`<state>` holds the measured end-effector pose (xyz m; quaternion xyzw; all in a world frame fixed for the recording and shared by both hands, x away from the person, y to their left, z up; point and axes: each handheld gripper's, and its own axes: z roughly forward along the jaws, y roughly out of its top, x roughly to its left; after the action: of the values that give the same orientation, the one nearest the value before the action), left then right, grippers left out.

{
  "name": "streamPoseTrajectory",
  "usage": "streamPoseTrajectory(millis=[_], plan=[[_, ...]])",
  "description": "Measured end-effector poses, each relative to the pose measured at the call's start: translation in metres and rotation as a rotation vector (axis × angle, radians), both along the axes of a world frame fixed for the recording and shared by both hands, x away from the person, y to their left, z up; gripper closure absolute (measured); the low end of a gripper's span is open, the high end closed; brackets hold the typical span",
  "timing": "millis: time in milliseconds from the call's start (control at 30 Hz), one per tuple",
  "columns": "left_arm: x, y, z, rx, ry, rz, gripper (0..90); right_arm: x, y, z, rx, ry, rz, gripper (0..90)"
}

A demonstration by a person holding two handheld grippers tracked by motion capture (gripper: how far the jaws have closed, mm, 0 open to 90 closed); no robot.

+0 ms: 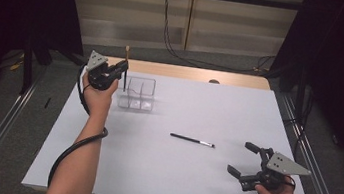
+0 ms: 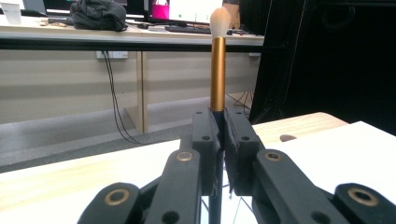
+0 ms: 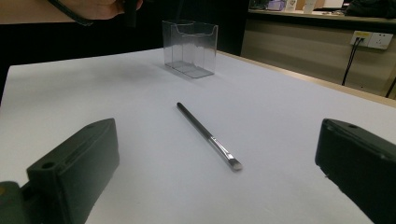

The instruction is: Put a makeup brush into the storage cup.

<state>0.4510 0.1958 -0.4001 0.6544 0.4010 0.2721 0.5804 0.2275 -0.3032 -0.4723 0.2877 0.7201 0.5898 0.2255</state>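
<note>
My left gripper (image 1: 124, 68) is shut on a makeup brush (image 1: 126, 69), held upright at the far left just left of a clear plastic organizer box (image 1: 139, 92). In the left gripper view the brush (image 2: 217, 70) rises from between the closed jaws, gold ferrule and pale bristles on top, black handle hanging below. A second, thin black brush (image 1: 192, 140) lies flat on the white table near the middle right. My right gripper (image 1: 243, 159) rests open on the table at the near right; in the right gripper view this thin brush (image 3: 208, 136) lies ahead between its wide jaws, untouched.
The white tabletop (image 1: 174, 178) ends at a wooden strip (image 1: 188, 73) along the far edge. The clear box (image 3: 190, 47) stands beyond the thin brush in the right gripper view. Cables hang on the wall behind (image 1: 168, 36). Dark curtains flank both sides.
</note>
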Motion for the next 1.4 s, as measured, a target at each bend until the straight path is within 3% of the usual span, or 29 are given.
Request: streamPoseTrajectory(millis=[867,1000,1100,1233,1400], plan=[[-0.0022,0.0009,-0.0046,-0.015,0.024,-0.01,83.7,0.0,0.0003,-0.0001,0.001,-0.001,0.001,0.0],[-0.0032,0.0013,-0.006,-0.021,0.042,-0.02,83.2,-0.0002,0.0007,-0.0001,0.0,0.001,0.002,0.0],[-0.0037,0.0014,-0.0066,-0.031,0.056,-0.031,79.3,-0.0001,0.0008,-0.0001,0.0,0.0,0.004,0.0],[-0.0059,0.0016,-0.0062,-0.01,0.067,-0.047,68.0,-0.0002,0.0009,-0.0001,-0.001,0.002,0.003,0.0],[-0.0098,0.0047,-0.0063,-0.025,0.068,-0.049,58.3,0.0,0.0021,-0.0002,-0.003,0.002,0.006,0.0]])
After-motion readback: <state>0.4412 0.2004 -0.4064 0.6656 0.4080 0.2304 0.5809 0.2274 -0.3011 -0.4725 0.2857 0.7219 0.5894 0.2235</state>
